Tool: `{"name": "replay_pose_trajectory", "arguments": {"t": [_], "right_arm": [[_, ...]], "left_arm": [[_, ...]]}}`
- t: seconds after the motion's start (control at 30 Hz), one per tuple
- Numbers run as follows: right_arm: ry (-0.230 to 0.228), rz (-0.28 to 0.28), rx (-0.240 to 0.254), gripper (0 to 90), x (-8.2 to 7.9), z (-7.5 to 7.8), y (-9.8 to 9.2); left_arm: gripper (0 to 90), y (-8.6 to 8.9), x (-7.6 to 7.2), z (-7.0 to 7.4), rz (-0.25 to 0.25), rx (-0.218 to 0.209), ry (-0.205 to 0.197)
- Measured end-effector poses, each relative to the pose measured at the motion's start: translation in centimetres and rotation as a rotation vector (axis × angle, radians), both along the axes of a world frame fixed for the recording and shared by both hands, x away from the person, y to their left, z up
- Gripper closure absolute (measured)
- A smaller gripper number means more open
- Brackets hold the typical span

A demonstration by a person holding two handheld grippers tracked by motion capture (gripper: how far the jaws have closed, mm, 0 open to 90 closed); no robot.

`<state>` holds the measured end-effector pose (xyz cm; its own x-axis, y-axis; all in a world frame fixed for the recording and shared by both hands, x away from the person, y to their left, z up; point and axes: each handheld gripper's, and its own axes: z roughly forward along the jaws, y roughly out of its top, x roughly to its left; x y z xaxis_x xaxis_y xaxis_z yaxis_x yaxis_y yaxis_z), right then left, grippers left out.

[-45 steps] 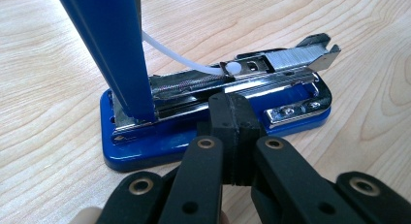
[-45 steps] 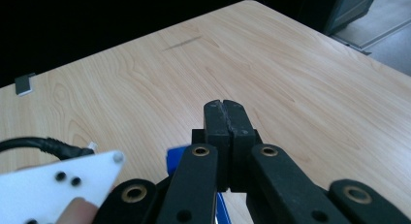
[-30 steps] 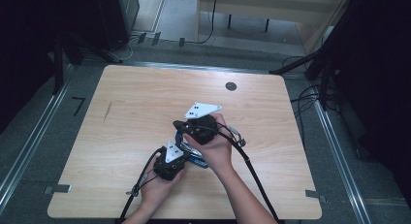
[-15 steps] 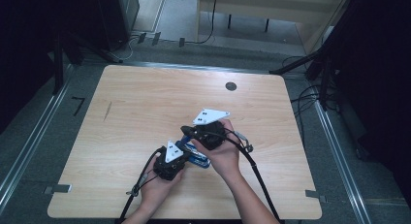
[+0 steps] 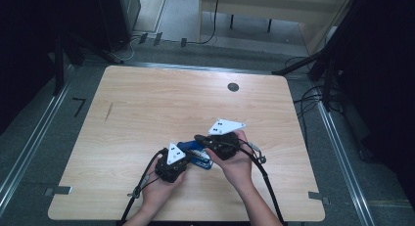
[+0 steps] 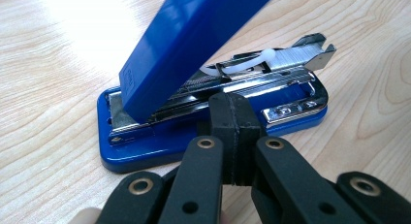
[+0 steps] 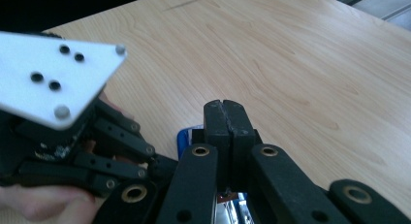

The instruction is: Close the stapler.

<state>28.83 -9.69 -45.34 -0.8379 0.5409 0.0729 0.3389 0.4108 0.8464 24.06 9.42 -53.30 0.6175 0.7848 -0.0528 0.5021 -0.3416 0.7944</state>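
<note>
A blue stapler (image 5: 196,155) lies on the wooden table (image 5: 161,103) near its front. Its blue lid (image 6: 189,49) is swung up, baring the metal magazine (image 6: 271,71) and a row of staples. My left gripper (image 5: 187,161) comes in from the left, shut with nothing between the jaws. Its tips (image 6: 235,112) rest at the side of the stapler's base (image 6: 145,151). My right gripper (image 5: 199,138) is shut and empty too, just above the stapler. In the right gripper view a bit of blue stapler (image 7: 186,136) peeks out beside its closed tips (image 7: 225,118). Whether they touch the stapler I cannot tell.
A round black grommet (image 5: 233,87) sits near the table's far edge, and a short dark mark (image 5: 108,111) lies at the left. Cables trail from both grippers over the front edge. Metal rails run along the floor on both sides.
The right gripper has moved to the right and a little nearer the front edge, sinking toward the stapler. The left gripper and the stapler's base have stayed in place.
</note>
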Motion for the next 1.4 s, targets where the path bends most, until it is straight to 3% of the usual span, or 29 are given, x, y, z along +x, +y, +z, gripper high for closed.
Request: {"name": "replay_pose_trajectory", "arguments": {"t": [0.2,0.6,0.7,1.1,1.2,1.33,1.4], "right_arm": [[0.011,-0.012,0.001,90.0,-0.5,-1.2,-1.2],[0.05,-0.046,-0.017,90.0,-1.3,-3.8,-3.3],[0.053,-0.056,0.009,90.0,-1.6,-4.1,-3.8],[0.029,-0.08,0.018,90.0,-2.7,-4.5,-3.6],[0.015,-0.077,-0.024,90.0,-3.0,-5.0,-3.1],[0.028,-0.092,0.004,90.0,-3.1,-5.2,-3.2],[0.022,-0.095,-0.026,90.0,-3.2,-5.3,-3.0]], "left_arm": [[90.0,0.0,-0.2,0.0,-0.029,0.01,-0.009],[90.0,0.0,-0.1,0.0,-0.024,0.004,0.0],[90.0,0.0,-0.1,0.0,-0.025,0.005,0.002],[90.0,0.0,-0.1,0.0,-0.024,0.013,0.004],[90.0,0.0,-0.1,0.0,-0.025,0.014,0.005],[90.0,0.0,-0.1,0.0,-0.024,0.01,0.006],[90.0,-0.1,-0.1,0.0,-0.027,0.013,0.004]]}}
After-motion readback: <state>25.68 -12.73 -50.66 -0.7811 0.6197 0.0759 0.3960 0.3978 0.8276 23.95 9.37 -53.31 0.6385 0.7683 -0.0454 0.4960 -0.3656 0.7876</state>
